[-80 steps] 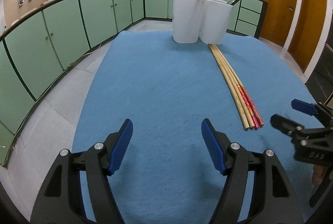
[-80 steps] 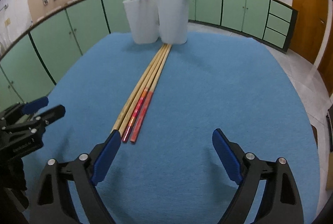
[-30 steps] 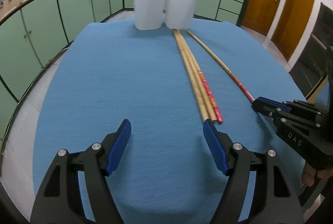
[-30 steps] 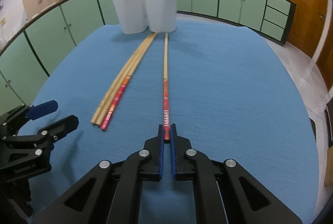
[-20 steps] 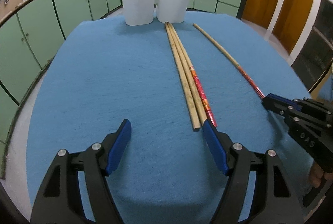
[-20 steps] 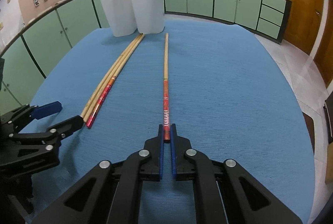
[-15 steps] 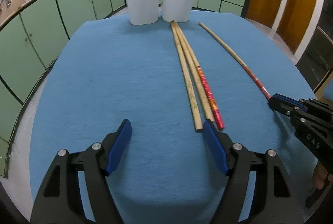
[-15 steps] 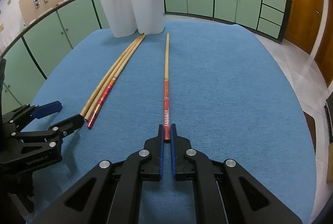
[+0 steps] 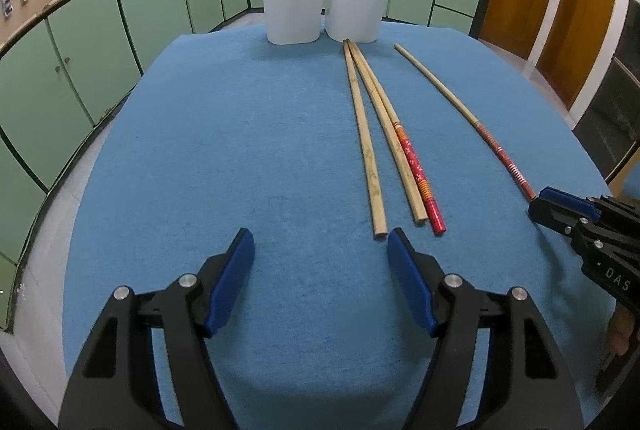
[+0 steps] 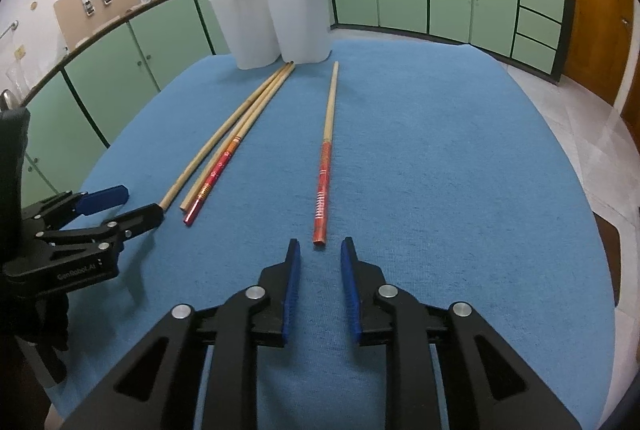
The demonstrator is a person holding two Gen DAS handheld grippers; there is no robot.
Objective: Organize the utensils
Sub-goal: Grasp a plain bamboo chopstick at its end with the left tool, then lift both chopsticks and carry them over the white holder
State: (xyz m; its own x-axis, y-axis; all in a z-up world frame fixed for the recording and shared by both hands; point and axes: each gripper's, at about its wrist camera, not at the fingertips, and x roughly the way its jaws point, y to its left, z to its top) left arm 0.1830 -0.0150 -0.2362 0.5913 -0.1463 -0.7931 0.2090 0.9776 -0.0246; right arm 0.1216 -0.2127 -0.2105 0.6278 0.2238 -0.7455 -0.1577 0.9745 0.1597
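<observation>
Both wrist cameras look down and forward, low over the blue table (image 9: 240,134), sharing the white holders (image 10: 276,26).

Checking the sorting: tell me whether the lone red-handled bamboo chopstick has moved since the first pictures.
Yes. The lone red-handled chopstick lay bundled with the three other chopsticks; now it lies apart to their right, released between the right gripper's opening jaws.

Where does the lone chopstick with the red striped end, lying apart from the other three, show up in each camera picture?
Left wrist view: lone chopstick at right, slanting toward the right gripper.
Right wrist view: it lies centre, just ahead of the opening jaws, released.
Shared landmark: white holder at the cloth's far end.
</observation>
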